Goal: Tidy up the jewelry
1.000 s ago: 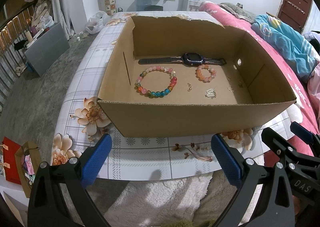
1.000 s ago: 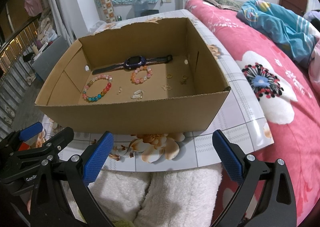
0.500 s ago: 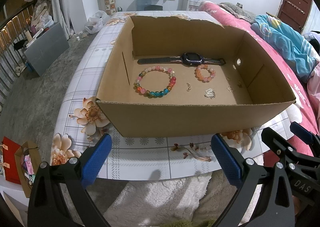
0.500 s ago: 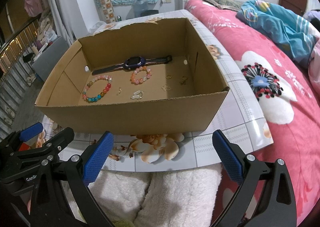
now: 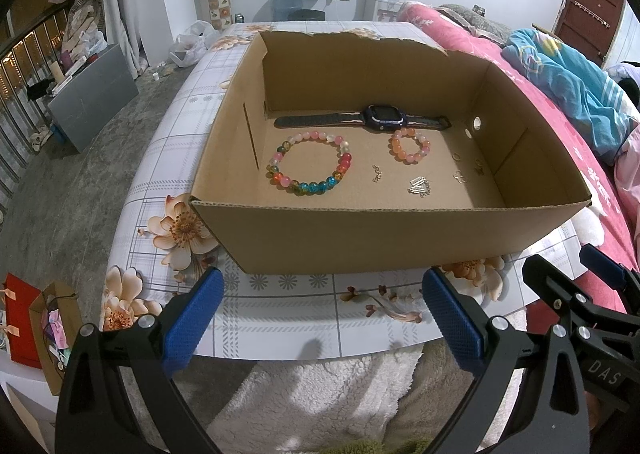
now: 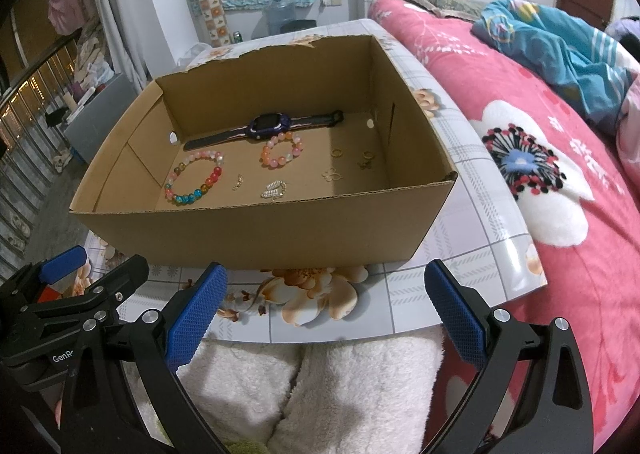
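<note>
An open cardboard box (image 5: 360, 238) (image 6: 260, 238) stands on a floral table. On its floor lie a dark watch (image 5: 384, 120) (image 6: 270, 125), a large multicoloured bead bracelet (image 5: 310, 164) (image 6: 196, 182), a small orange-pink bead bracelet (image 5: 410, 145) (image 6: 281, 150), silver clasps (image 5: 419, 187) (image 6: 273, 190), a tiny charm (image 5: 376, 173) and gold rings (image 5: 460, 176) (image 6: 337, 152). My left gripper (image 5: 320, 314) is open and empty, in front of the box's near wall. My right gripper (image 6: 324, 314) is open and empty, beside it. Each gripper shows at the edge of the other's view.
The table (image 5: 280, 318) has a floral cover and ends near the grippers, with white fluffy fabric (image 6: 320, 386) below. A bed with a pink blanket (image 6: 560, 174) lies to the right. A grey bin (image 5: 92, 102) and gift bags (image 5: 36, 326) stand on the floor at left.
</note>
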The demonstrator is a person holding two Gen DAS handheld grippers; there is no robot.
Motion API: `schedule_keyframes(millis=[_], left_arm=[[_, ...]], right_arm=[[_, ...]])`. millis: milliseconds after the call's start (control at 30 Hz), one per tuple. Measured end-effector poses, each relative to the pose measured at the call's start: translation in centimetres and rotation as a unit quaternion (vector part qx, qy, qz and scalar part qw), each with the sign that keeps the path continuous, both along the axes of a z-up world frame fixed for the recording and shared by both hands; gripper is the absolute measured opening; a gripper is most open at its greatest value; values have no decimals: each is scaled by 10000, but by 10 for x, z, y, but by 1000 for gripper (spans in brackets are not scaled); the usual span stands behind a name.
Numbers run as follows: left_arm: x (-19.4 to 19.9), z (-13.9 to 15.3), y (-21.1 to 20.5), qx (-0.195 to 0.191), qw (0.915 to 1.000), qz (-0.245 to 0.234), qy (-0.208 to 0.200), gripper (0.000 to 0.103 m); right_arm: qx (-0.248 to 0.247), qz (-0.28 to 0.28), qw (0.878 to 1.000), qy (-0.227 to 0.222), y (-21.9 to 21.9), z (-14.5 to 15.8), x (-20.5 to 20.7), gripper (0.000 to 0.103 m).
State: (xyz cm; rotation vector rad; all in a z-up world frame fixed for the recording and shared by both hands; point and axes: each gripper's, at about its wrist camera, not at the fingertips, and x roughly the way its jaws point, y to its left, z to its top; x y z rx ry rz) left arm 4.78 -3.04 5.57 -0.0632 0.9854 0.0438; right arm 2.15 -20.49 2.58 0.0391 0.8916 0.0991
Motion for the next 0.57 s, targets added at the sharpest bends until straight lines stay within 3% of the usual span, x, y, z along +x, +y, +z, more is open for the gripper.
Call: schedule_keyframes(millis=[567], left_arm=[[0,1,-5,-58,10000,-27,45,97]], right_arm=[[3,15,10000,-6,-2,0,0,95]])
